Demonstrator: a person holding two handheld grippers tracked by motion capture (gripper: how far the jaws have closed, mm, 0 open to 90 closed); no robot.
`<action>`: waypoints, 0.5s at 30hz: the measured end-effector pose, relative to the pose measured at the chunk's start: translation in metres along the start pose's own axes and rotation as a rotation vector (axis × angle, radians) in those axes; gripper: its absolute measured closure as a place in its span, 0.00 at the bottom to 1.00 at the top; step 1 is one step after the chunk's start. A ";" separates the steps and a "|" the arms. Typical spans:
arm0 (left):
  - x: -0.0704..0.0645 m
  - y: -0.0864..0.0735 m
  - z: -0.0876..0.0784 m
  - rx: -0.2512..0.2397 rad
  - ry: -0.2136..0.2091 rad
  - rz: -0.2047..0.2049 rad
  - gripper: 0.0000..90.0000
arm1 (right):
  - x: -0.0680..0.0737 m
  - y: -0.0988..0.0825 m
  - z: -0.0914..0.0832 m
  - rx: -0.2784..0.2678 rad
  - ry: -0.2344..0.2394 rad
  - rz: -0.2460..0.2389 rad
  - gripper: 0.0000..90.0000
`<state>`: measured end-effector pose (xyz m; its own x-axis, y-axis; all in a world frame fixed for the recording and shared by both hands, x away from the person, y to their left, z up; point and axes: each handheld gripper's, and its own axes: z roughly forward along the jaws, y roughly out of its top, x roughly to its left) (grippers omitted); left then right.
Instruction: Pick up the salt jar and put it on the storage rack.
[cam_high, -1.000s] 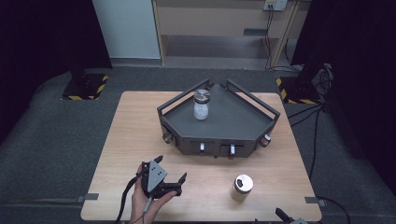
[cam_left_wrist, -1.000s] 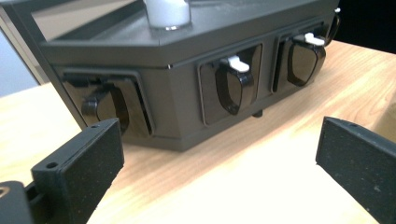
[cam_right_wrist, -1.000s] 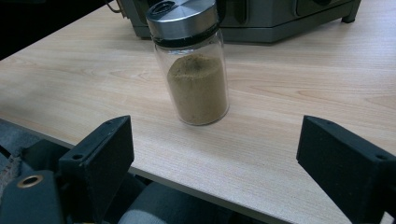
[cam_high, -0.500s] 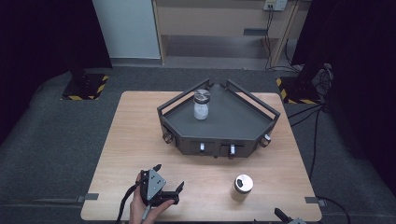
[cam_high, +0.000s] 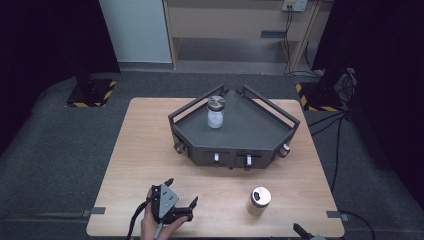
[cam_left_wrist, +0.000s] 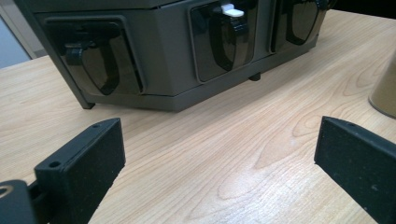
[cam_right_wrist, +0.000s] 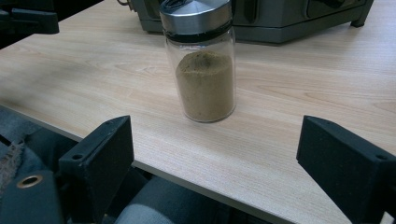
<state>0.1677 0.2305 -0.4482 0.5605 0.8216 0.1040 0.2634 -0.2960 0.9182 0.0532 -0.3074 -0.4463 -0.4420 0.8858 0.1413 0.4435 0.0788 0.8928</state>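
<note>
Your left gripper (cam_high: 181, 194) sits over the near left part of the table (cam_high: 150, 145), jaws spread wide with nothing between them, pointing toward the front of the dark rack (cam_high: 235, 131). A jar (cam_high: 215, 112) of white powder stands upright on that rack. Further right, the spice jar (cam_high: 259, 201) stands upright on the table, just in front of the rack. Your right gripper (cam_right_wrist: 212, 158) hangs off the near edge, jaws spread and empty, facing that jar.

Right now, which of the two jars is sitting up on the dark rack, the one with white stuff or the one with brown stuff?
The jar with white powder stands on the dark rack. The jar with brown powder stands on the bare table, in front of the rack.
</note>
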 end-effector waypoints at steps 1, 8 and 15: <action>0.001 -0.001 0.000 0.002 -0.003 -0.005 0.01 | 0.000 0.000 0.000 0.001 0.000 -0.002 0.12; 0.005 -0.001 0.001 0.019 -0.007 -0.019 0.01 | 0.000 0.001 0.001 0.004 -0.005 -0.003 0.12; 0.007 -0.001 0.002 0.017 -0.014 -0.033 0.01 | 0.000 0.001 0.002 0.009 -0.012 -0.003 0.12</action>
<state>0.1731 0.2360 -0.4489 0.5620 0.8243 0.0683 0.2953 -0.2771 0.9143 0.0553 -0.3063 -0.4460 -0.4335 0.8912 0.1335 0.4491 0.0852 0.8894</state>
